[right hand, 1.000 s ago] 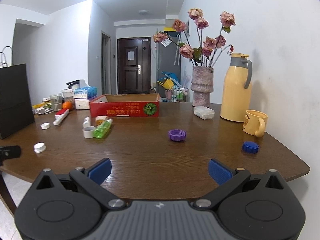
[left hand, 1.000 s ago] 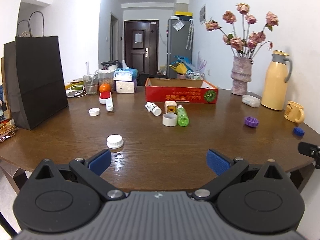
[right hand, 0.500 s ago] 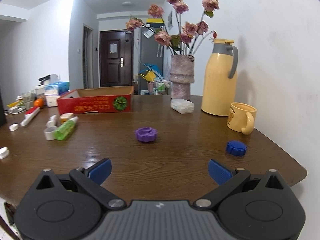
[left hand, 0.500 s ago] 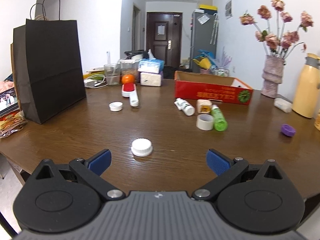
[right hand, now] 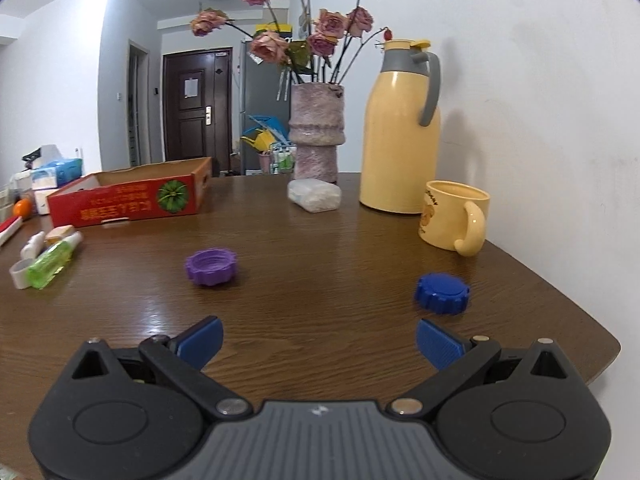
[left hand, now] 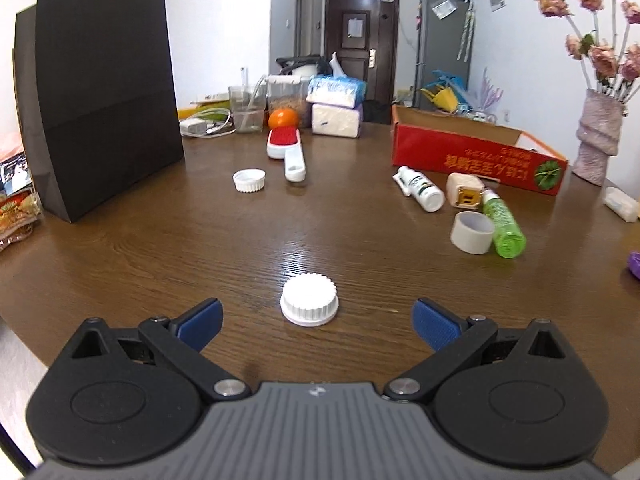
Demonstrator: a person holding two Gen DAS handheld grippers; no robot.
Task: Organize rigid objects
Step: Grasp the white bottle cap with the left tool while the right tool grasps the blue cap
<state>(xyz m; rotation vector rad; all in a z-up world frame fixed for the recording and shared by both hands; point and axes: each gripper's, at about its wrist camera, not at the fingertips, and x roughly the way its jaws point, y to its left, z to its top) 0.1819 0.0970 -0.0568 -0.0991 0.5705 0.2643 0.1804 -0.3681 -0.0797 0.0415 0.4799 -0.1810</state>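
On the brown wooden table [left hand: 160,240], a white ribbed cap [left hand: 309,299] lies between my spread left gripper [left hand: 316,320]; light, stiff, I'd pinch its ribbed rim. My right gripper [right hand: 318,340], also spread, faces a blue cap [right hand: 441,292].

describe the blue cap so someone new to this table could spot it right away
Start at the tall yellow flask by the wall, then come forward past the yellow mug toward the table's near corner. The blue cap lies flat there, closed top up. Its neighbour, the purple cap, lies further left with its hollow side up.
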